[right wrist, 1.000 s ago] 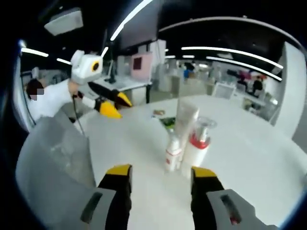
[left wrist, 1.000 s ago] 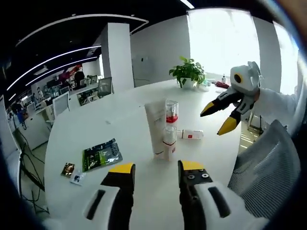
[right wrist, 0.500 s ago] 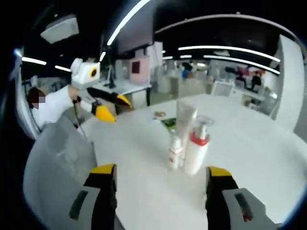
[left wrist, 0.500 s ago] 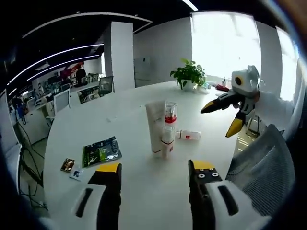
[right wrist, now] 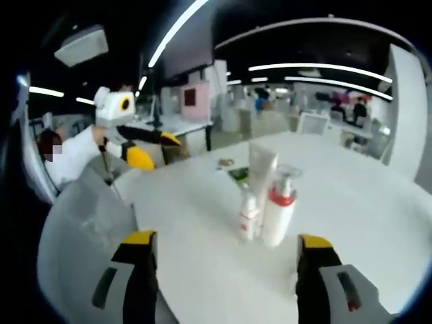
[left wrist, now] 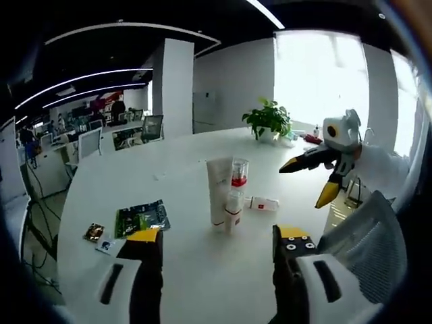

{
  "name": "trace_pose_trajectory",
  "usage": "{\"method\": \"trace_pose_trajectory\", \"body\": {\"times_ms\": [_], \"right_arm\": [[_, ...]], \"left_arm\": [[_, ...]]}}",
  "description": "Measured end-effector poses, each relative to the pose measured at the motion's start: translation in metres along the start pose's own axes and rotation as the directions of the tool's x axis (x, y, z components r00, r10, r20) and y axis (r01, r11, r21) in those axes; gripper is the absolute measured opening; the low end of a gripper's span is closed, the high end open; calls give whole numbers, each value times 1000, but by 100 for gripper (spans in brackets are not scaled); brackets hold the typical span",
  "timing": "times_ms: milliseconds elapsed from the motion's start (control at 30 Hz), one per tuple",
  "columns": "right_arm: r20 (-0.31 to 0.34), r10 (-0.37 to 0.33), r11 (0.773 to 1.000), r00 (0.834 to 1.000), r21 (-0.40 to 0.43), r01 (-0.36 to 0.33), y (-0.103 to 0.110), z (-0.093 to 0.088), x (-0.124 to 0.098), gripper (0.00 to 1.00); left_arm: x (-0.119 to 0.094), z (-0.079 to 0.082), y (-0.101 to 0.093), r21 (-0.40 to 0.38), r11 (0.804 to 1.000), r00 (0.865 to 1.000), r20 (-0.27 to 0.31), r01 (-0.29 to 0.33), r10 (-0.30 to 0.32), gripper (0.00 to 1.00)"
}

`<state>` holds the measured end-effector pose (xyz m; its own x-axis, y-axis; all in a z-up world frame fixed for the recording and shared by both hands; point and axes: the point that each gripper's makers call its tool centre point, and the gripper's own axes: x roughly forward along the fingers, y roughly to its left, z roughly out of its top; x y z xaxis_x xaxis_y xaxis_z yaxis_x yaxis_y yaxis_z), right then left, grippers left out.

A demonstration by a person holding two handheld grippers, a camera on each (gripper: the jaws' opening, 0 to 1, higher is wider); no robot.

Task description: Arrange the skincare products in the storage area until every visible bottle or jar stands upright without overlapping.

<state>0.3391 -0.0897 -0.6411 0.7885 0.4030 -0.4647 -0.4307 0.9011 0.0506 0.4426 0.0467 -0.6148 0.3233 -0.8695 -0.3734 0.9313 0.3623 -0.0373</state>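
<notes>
On table (left wrist: 121, 182): tube (left wrist: 219, 190), two bottles upright; third bottle (left wrist: 264, 202) lying flat.

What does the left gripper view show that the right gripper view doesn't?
Left gripper view: a lying bottle on its side beside the group, and a potted plant at the table's far edge. Right gripper view: a pink panel in the office behind. Both: the white tube, pump bottle and small standing bottle close together on the white table; left gripper and right gripper tongs open.
</notes>
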Motion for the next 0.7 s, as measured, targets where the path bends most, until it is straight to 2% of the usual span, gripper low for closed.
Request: {"method": "trace_pose_trajectory", "body": {"times_ms": [133,233,367,700], "right_arm": [[-9,-1,1000,1000,6,1,0,-2,1,86],[-14,-4,1000,1000,-2,4,-2,-4,1,93],[-24,-8,1000,1000,-12,7,-2,-5,1,97],[-18,-11,1000,1000,-9,11,-5,-2,-1,99]], "left_arm": [[-1,0,-1,-7,1000,1000,5,0,0,64],[-1,-1,-2,-1,1000,1000,3,2,-2,66],[-3,-1,-2,-4,1000,1000,4,-5,5,67],[-4,-2,-2,1,1000,1000,3,-9,9,73]]}}
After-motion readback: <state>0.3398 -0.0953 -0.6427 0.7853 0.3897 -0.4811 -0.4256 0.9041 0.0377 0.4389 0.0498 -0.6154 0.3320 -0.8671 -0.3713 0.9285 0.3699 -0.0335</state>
